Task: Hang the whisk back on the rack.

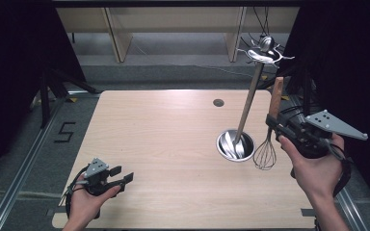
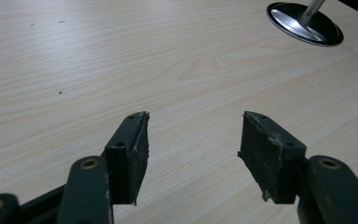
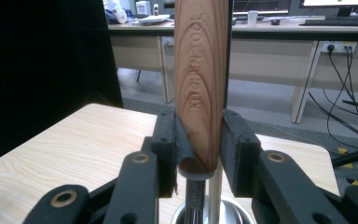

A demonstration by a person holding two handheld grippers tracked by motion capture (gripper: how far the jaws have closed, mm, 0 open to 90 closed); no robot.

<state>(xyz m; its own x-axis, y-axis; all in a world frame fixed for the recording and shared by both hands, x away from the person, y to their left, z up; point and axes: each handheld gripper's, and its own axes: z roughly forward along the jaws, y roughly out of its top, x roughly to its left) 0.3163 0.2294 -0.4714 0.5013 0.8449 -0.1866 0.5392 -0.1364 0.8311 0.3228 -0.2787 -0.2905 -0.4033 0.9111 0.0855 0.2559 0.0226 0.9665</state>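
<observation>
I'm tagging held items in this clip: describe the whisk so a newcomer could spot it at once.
On the pale wooden table, look right to the steel stand with its tall pole. Just right of its base hangs the whisk, gripped by the right hand-held gripper; its wooden handle and wire balloon set it apart from the all-steel stand.

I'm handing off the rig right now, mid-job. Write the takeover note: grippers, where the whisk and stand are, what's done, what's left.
Right gripper: shut on the whisk by its wooden handle, held upright, wire head low beside the stand base.
Left gripper: open, holding nothing, resting low over the table near its front left.
Utensil stand: steel pole rising from a round base, hooks at the top.
Done: whisk gripped.
Left, probably: raise the whisk and hang it on a hook; nothing hangs there yet.
</observation>
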